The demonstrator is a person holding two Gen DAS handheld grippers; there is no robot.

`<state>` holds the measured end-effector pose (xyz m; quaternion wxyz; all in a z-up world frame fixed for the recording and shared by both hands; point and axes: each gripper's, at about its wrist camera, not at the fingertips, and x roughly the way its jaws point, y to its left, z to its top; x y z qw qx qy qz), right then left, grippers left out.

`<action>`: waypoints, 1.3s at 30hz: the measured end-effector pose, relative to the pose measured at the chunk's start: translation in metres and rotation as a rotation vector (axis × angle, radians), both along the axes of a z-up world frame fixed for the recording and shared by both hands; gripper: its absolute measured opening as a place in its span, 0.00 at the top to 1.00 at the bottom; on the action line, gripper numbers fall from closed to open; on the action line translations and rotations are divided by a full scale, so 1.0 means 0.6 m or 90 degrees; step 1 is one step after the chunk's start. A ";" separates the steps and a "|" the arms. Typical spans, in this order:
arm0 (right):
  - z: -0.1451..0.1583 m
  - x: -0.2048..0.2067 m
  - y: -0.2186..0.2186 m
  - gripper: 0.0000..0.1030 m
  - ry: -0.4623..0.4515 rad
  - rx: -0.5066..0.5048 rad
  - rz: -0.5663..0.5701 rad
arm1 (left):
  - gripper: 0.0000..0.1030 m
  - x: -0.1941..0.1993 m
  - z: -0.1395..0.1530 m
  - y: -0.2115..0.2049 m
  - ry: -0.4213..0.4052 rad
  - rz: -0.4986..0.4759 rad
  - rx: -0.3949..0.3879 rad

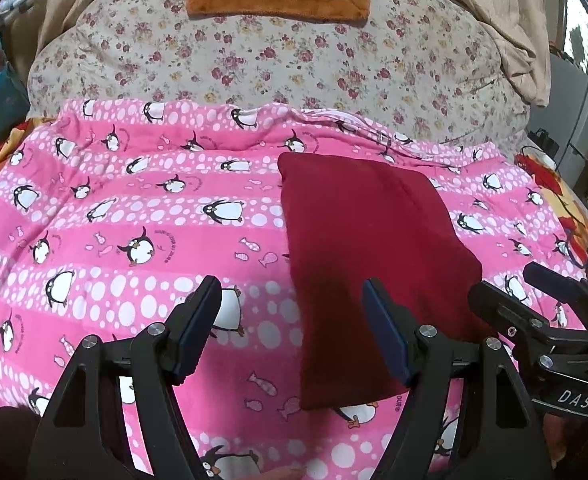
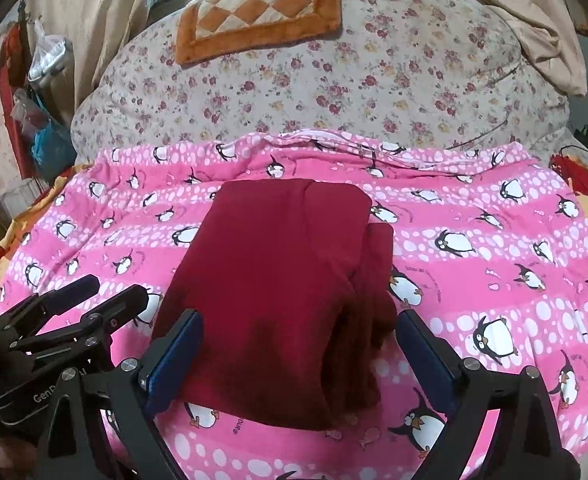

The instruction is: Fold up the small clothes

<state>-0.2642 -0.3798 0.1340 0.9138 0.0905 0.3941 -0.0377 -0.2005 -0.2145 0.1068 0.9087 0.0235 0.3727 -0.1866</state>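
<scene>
Lying near-centre on the pink penguin blanket [image 2: 494, 280], the dark red garment [image 2: 269, 280] is already a long folded strip running near to far, with stacked layers showing along its right edge. Right gripper [image 2: 298, 360] hovers over the near end, jaws wide apart, nothing pinched. Left gripper [image 1: 289, 332] sits at the strip's left edge, jaws also apart, empty; one pad overlaps the cloth in view, though contact is hard to judge through the fisheye. Probable next step: fold near end to far end. To do it well, pinch both near corners through all layers, lift together, carry level, and align edges before letting go. Loose right-side layers may slip. Floral quilt [image 2: 374, 80] and orange cushion [image 2: 253, 12] lie far behind.
</scene>
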 end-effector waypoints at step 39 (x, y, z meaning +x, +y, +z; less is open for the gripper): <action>-0.024 0.014 -0.003 0.07 0.023 0.011 -0.020 | 0.29 0.019 -0.026 -0.002 0.022 0.003 0.010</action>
